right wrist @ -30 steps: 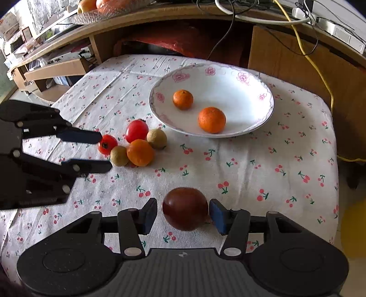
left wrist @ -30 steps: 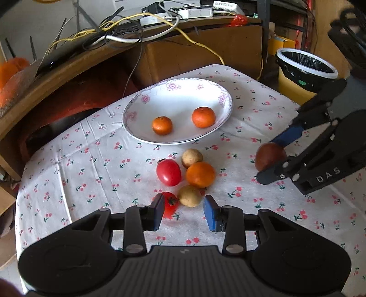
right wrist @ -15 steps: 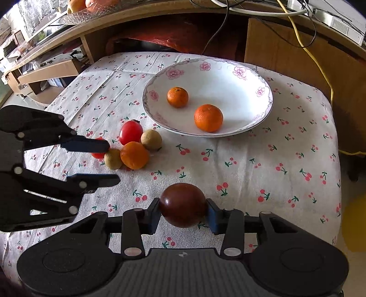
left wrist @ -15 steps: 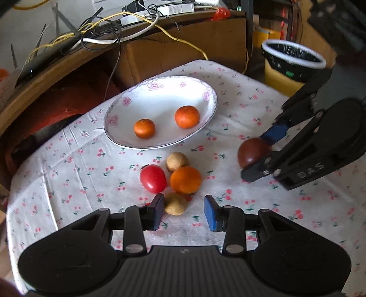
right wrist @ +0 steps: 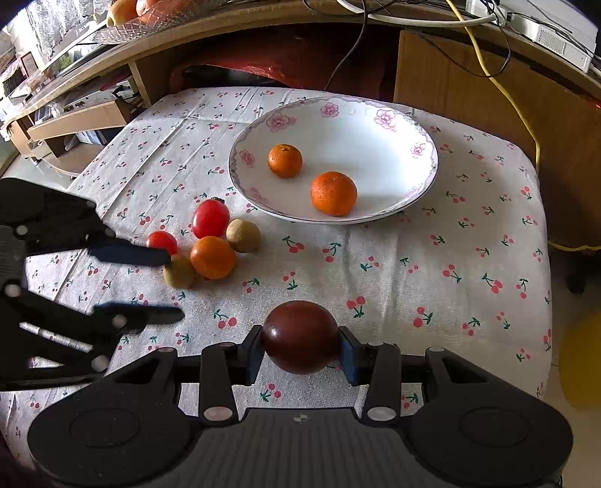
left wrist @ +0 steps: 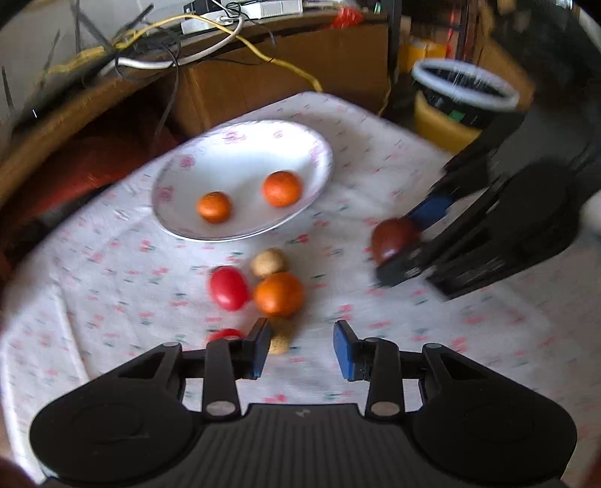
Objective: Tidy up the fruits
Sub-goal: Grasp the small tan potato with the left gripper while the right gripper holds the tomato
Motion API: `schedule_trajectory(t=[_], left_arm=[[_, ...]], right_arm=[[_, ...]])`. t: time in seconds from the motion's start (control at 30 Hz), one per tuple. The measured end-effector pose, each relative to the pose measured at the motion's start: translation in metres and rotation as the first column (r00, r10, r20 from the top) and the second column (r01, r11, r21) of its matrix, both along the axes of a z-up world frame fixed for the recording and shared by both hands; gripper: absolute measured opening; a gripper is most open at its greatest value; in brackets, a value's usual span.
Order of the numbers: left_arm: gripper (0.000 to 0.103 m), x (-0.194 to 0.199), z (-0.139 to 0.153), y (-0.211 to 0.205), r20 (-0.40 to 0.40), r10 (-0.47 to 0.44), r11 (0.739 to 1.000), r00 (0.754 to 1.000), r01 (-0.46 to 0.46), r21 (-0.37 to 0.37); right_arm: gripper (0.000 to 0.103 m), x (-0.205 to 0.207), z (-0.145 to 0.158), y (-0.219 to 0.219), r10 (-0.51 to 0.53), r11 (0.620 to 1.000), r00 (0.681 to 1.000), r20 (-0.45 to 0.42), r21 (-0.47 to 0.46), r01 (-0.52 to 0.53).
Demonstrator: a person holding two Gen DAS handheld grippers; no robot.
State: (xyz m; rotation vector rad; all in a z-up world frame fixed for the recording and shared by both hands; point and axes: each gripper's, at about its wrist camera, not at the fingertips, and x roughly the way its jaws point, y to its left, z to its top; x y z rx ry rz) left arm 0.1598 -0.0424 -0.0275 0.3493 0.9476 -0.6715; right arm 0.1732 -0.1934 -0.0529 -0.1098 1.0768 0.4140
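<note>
Behind the table (right wrist: 469, 240) we see a wooden shelf (right wrist: 240, 22) running across the back, with a yellow cable (right wrist: 499, 86) and dark cables (left wrist: 150, 56) trailing over it. A white box (right wrist: 544, 33) sits on the shelf at the right, and we see a mesh basket (right wrist: 124, 30) holding orange fruit at the far left. Under the shelf stands a cardboard box (left wrist: 285, 86), with something red (left wrist: 86, 169) beside it. Off the table's far corner we find a bin (left wrist: 462, 94) lined with a black bag. The table wears a cloth (right wrist: 413, 270) printed with cherries.
</note>
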Motion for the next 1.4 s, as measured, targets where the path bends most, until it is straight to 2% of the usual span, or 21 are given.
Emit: schedule_trajectory(t=[0.2,0.3,0.37,0.43,0.53,0.7,0.87,1.1,1.4], left_arm=[[0.044,0.008,-0.002,0.002,0.033,0.046,0.999,0.998,-0.047,0.027],[0.044,0.007,-0.013,-0.008,0.067,0.011,0.994,0.998,-0.018,0.110],[0.045,0.005,-0.020,-0.013,0.044,-0.004,0.993,0.999,-0.001,0.115],[0.045,0.001,-0.022,-0.017,0.062,-0.014,0.991,0.998,0.006,0.133],[0.044,0.003,-0.021,-0.013,0.044,0.012,0.993,0.999,-0.018,0.117],[0.037,0.000,-0.016,-0.009,0.032,0.036,0.996,0.999,-0.038,0.084],[0.037,0.003,-0.022,-0.009,0.032,0.049,0.993,0.998,-0.052,0.110],[0.037,0.006,-0.024,-0.009,0.033,0.070,0.995,0.997,-0.072,0.075],[0.036,0.004,-0.021,-0.006,0.010,0.085,0.994,0.996,-0.086,0.069]], right_arm=[[0.037,0.000,0.002,0.001,-0.004,1.000,1.000,0.005,0.004,0.004],[0.037,0.002,0.002,0.000,-0.012,1.000,1.000,0.003,0.001,0.012],[0.037,0.002,0.002,0.000,-0.012,1.000,1.000,0.001,0.003,0.012],[0.037,0.002,0.002,0.000,-0.009,1.000,1.000,0.002,0.004,0.009],[0.037,0.001,0.001,-0.002,-0.008,1.000,1.000,-0.002,0.005,0.008],[0.036,0.000,-0.001,-0.002,-0.005,1.000,1.000,-0.007,-0.002,0.005],[0.036,-0.001,-0.004,0.002,0.010,1.000,1.000,-0.002,-0.022,-0.011],[0.038,0.002,-0.005,0.004,0.021,0.999,1.000,0.004,-0.028,-0.021],[0.038,0.002,-0.006,0.005,0.019,0.999,1.000,0.002,-0.027,-0.019]])
